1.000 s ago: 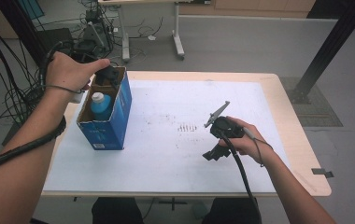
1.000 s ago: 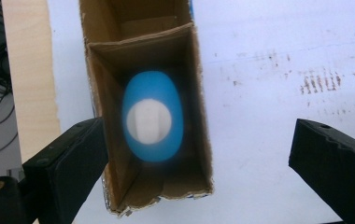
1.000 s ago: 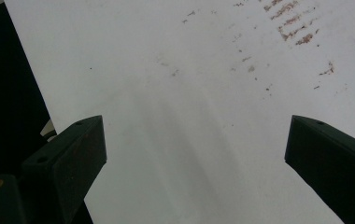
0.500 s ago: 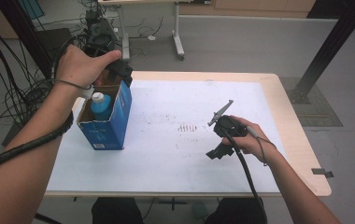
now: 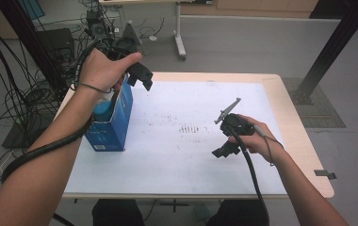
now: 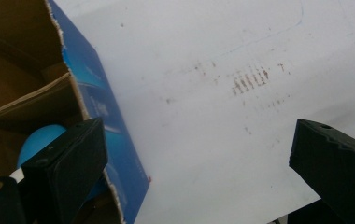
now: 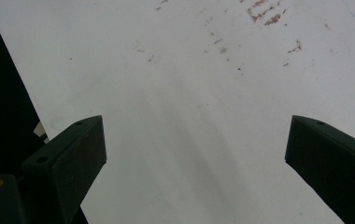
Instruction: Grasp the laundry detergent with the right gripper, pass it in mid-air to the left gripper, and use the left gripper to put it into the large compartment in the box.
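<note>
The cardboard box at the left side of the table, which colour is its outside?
The box is blue outside and plain brown inside; the left gripper view shows this best.

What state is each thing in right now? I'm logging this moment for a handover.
Left gripper: open, empty, held above the box's rim.
Right gripper: open, empty, low over the table.
Blue box: upright, top open, flaps up.
Blue-capped bottle: standing inside the box, cap on.
White table cover: flat, with brownish marks near the middle.
</note>
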Action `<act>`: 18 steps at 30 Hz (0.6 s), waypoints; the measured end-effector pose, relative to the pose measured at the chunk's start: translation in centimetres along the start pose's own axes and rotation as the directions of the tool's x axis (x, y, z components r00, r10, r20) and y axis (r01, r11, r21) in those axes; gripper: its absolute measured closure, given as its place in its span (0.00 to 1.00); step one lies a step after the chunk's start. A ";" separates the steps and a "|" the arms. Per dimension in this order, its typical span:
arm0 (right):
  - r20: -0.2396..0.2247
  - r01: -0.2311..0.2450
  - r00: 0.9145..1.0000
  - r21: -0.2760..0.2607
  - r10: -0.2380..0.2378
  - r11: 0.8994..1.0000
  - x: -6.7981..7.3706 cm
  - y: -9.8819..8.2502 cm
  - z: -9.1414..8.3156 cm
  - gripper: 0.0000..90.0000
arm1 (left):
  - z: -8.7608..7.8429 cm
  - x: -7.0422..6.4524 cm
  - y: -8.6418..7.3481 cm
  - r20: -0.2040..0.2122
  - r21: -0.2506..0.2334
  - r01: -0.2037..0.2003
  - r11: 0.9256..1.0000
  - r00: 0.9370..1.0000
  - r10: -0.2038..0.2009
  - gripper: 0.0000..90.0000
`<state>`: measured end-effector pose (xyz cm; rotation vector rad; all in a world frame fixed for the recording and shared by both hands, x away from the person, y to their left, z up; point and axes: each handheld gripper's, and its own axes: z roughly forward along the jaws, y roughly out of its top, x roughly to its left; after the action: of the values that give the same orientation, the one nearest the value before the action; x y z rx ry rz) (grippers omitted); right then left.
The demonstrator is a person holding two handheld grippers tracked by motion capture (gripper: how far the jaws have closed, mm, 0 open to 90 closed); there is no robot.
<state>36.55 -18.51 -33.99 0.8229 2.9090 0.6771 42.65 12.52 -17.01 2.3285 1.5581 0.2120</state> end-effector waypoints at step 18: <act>0.014 0.006 1.000 0.012 -0.006 1.000 0.6 0.2 -0.3 0.06 | 6.9 -1.8 0.4 0.060 -0.037 -0.017 0.999 0.998 0.020 0.08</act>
<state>36.12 -18.19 -33.57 0.8166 2.9047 0.6516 44.41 9.42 -23.23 2.3001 1.4921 0.1717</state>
